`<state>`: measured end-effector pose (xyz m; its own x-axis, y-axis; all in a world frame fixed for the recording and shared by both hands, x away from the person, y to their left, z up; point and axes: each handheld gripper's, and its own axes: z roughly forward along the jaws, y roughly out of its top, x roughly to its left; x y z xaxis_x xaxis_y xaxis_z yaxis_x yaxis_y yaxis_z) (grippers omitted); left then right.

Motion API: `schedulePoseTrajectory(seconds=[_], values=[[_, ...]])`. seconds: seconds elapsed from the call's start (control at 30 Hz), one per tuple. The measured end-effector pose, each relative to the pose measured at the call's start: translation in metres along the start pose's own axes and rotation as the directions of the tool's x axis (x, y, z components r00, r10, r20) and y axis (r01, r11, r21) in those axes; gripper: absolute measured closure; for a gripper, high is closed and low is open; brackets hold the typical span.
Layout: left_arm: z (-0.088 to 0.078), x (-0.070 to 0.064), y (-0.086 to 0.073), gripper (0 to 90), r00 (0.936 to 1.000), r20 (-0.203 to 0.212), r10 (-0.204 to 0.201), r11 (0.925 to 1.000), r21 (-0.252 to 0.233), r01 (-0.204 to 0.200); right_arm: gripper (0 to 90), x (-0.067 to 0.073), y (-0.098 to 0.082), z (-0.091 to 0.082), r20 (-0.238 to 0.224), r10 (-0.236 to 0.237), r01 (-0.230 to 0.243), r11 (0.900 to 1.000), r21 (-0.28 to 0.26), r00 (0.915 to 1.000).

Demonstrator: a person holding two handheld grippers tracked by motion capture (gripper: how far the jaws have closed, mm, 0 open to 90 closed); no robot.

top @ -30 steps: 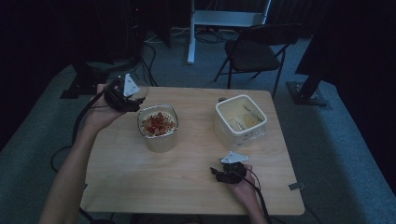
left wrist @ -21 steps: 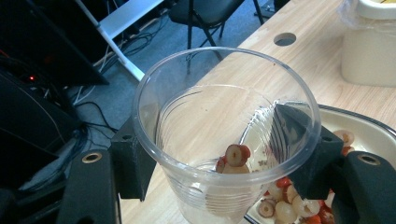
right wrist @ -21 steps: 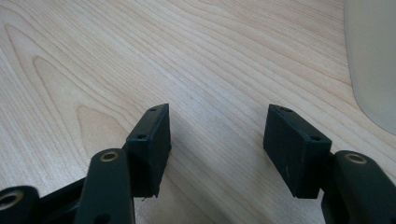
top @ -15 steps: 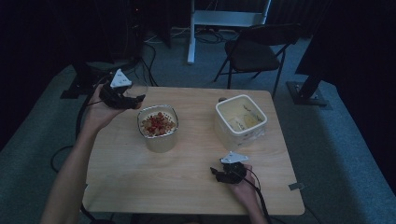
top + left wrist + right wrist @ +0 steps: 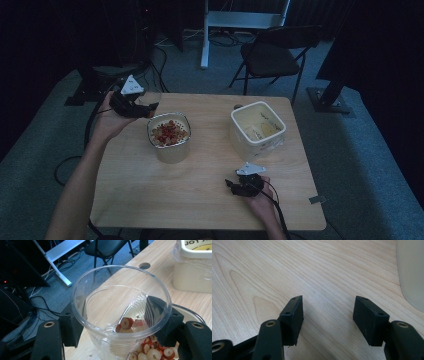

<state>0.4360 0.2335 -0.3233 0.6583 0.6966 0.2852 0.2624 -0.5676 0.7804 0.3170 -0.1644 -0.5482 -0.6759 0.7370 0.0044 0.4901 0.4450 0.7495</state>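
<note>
Wooden table point(image 5: 165, 200), white tub point(image 5: 257, 129), chair point(image 5: 272, 52)

Clear plastic cup point(image 5: 120, 315) is showing red-and-cream slices point(image 5: 127, 323); pale woodgrain table point(image 5: 287, 270), white tub point(image 5: 257, 129), black jaws.

The white tub point(image 5: 192, 267) is cut off at the upper right of the left gripper view, its printed lettering clipped; the clear cup's point(image 5: 120, 315) base runs off the bottom edge.
</note>
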Motion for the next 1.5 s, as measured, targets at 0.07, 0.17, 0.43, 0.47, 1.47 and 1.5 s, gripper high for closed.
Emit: schedulePoseTrajectory(seconds=[0.07,0.17,0.43,0.47,1.47,1.5], values=[[0.000,-0.001,0.000,35.4,1.0000,0.003,0.000,1.0000,0.001,0.000,40.9,0.000,0.000,0.000,0.000,0.000,0.000,1.000,0.000,1.0000],[0.001,-0.003,0.001,35.3,0.9999,0.006,0.010,1.0000,0.002,-0.010,40.9,0.000,0.000,0.000,0.000,0.000,0.000,1.000,0.000,1.0000],[0.003,-0.006,0.002,35.3,0.9998,0.017,0.005,1.0000,-0.007,-0.005,40.9,0.000,0.000,0.000,0.000,0.000,0.000,1.000,0.000,1.0000],[0.003,-0.007,0.002,35.3,0.9998,0.020,0.003,1.0000,-0.009,-0.003,40.9,0.000,0.000,0.000,0.000,0.000,0.000,1.000,0.000,1.0000],[0.025,-0.040,0.022,35.3,0.9907,0.136,-0.005,0.9972,-0.074,0.015,36.2,0.011,0.016,0.001,0.010,-0.031,0.031,1.000,0.003,0.9994],[0.026,-0.042,0.023,35.2,0.9897,0.143,-0.005,0.9969,-0.077,0.016,36.1,0.012,0.017,0.001,0.010,-0.036,0.036,0.999,0.005,0.9993]])
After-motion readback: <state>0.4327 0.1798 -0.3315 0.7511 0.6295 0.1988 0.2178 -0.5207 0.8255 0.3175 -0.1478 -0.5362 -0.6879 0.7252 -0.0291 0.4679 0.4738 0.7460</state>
